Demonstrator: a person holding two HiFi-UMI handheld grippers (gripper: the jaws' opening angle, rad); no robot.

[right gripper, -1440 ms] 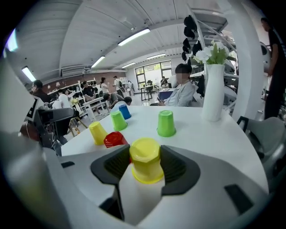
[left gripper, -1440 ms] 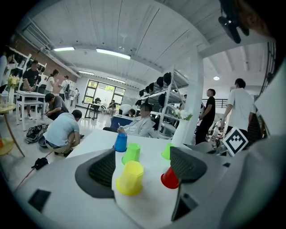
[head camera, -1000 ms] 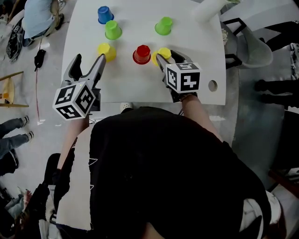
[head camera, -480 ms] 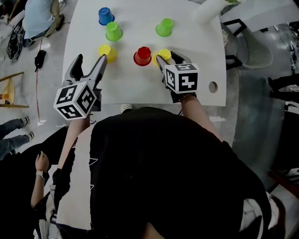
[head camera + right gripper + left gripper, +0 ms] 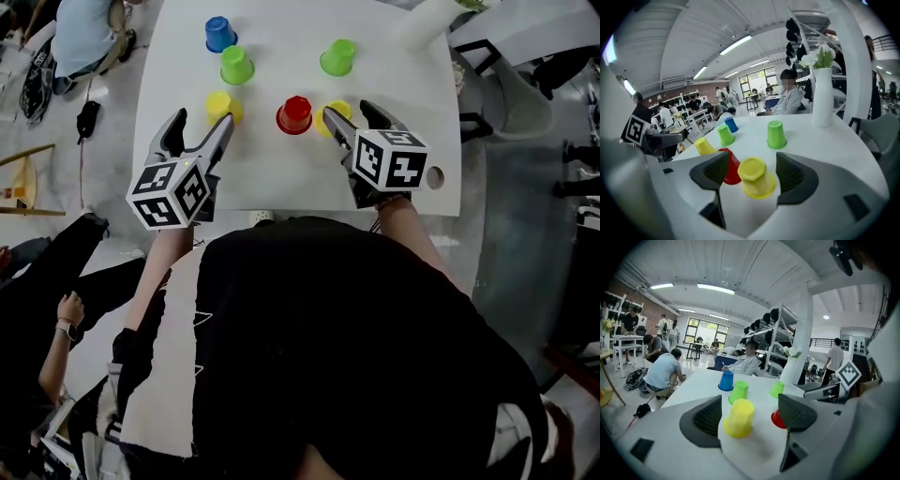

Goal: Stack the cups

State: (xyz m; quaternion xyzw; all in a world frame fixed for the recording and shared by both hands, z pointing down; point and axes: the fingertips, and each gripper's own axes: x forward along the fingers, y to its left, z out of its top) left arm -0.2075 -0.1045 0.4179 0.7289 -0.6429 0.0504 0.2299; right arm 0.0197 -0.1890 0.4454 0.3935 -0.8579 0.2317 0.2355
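The right hand-held gripper [image 5: 348,111] has just been opening its jaws wide; they stand clear of the upturned yellow cup [image 5: 757,180] between them on the table [image 5: 281,169]. The left hand-held gripper [image 5: 202,119] gapes empty, with the second yellow cup [image 5: 739,417] just ahead.

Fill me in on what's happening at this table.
A person holds a gripper in each hand over a white table with six upside-down cups, and none is stacked yet. The right gripper has a yellow cup between its jaws. They have just been opening and do not press on it. The left gripper is open and lined up on the other yellow cup. The red cup, blue cup and two green cups stand untouched.
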